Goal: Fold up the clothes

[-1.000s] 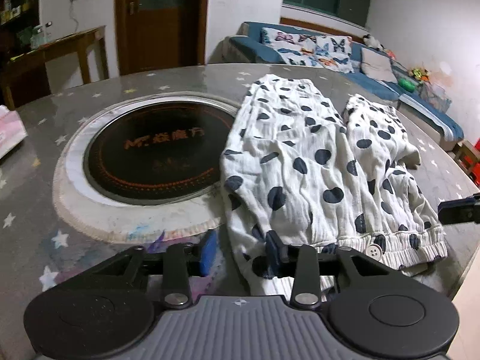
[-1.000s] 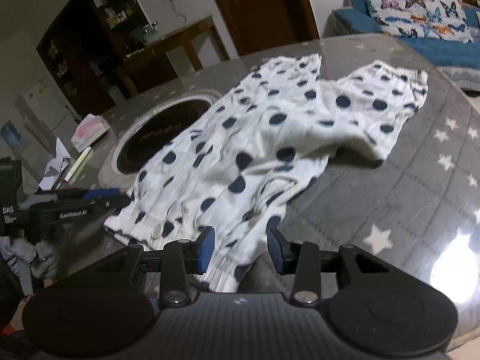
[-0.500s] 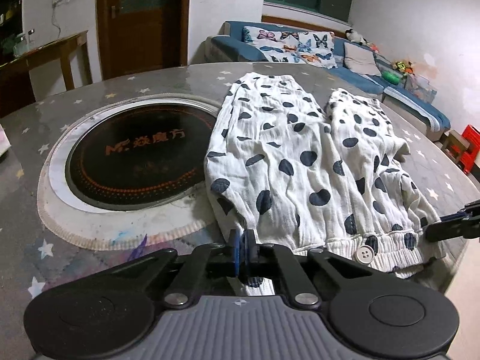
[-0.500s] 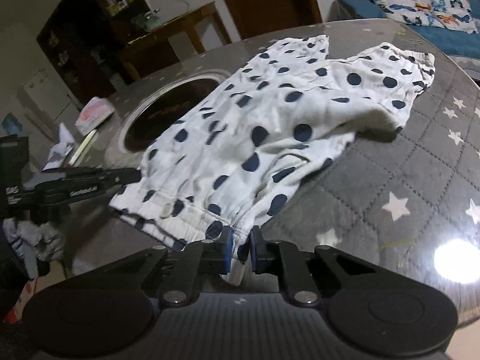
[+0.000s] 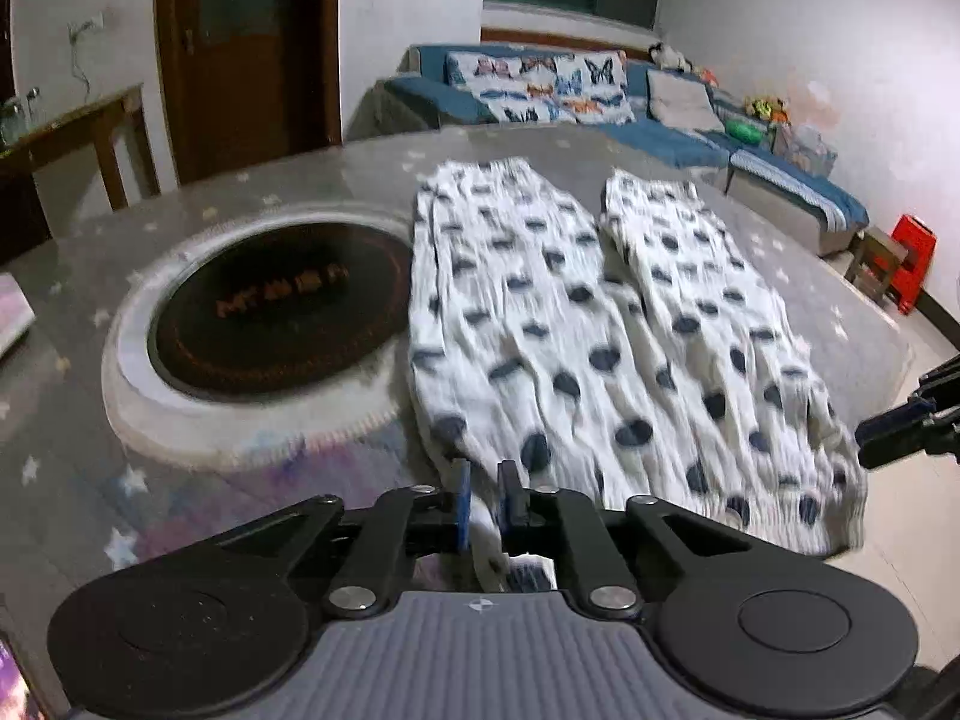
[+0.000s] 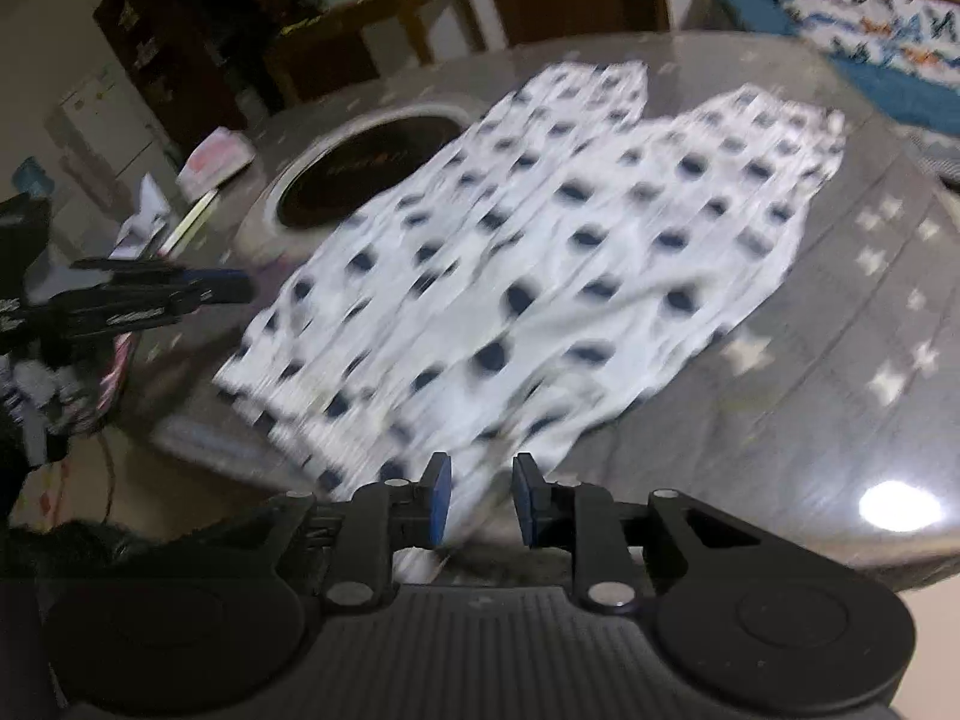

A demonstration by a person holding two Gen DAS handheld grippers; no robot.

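Writing on the hob point(image 5: 276, 306) is orange but too blurred to read; white lettering on my left gripper's point(image 5: 485, 495) side, seen from the right cam, is unreadable too. Both grippers tilt down at the near hem of the pants point(image 5: 600, 348), spread flat on the worktop point(image 5: 198, 204) right of the hob. Left gripper's jaws are opening, hem pinched between pads. Right gripper point(image 6: 477, 498) opening wider, cloth between its jaws, pads not pressing.

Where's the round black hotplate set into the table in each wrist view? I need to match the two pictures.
Left wrist view: the black hotplate sits left of centre, just left of the polka-dot trousers.
Right wrist view: the hotplate is upper left of centre, beyond the trousers.
Shared landmark: the butterfly-print sofa cushions.
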